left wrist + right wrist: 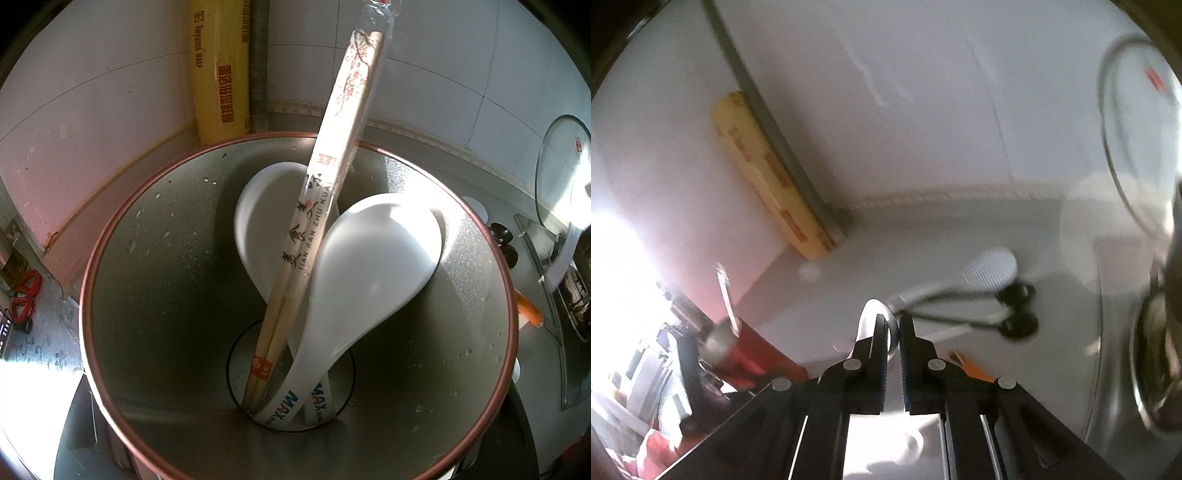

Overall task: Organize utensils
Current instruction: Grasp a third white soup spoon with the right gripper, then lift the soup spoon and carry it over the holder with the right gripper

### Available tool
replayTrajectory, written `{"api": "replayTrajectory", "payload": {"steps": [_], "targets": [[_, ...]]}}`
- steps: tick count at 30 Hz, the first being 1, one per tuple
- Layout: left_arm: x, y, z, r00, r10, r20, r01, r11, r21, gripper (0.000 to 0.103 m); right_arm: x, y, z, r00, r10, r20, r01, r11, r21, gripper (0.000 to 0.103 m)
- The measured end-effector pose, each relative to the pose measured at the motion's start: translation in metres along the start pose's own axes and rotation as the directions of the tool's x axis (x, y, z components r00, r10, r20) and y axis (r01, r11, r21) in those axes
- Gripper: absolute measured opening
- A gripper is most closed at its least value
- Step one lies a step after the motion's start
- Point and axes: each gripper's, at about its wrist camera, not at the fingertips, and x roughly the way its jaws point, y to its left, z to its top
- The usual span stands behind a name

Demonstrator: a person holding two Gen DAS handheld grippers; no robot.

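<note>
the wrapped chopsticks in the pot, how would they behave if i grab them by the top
The chopsticks look stiff and light. Their clear wrapper may feel slippery. They only lean on the pot rim beside two white spoons, so they would probably slide sideways if nudged.

Right gripper (894,325) angled downward, its jaws nearly closed.

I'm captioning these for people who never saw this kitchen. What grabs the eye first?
A big red-rimmed metal holder fills the left wrist view, with two white ceramic soup spoons and wrapped bamboo chopsticks standing inside. Behind it, a yellow cling-wrap box leans in the tiled corner. In the blurred right wrist view, the right gripper pinches another white spoon.
</note>
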Motion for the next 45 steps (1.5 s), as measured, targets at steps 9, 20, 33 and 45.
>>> {"api": "replayTrajectory", "payload": {"steps": [9, 20, 33, 45], "targets": [[0.0, 0.003, 0.001, 1.0, -0.012, -0.004, 0.012, 1.0, 0.012, 0.09, -0.008, 0.071, 0.046, 0.991, 0.096, 0.089, -0.076, 0.976, -0.204, 0.007], [0.001, 0.007, 0.002, 1.0, -0.018, -0.003, 0.018, 1.0, 0.021, 0.09, 0.01, 0.136, 0.048, 0.982, 0.176, 0.062, -0.141, 0.917, -0.374, 0.006], [0.0, 0.006, 0.002, 1.0, -0.017, -0.004, 0.017, 1.0, 0.019, 0.09, 0.053, 0.157, 0.019, 0.985, 0.157, -0.075, -0.174, 0.885, -0.432, 0.007], [0.0, 0.006, 0.002, 1.0, -0.016, -0.003, 0.016, 1.0, 0.018, 0.09, 0.077, 0.161, -0.005, 0.97, 0.152, -0.19, -0.221, 0.878, -0.424, 0.007]]}}
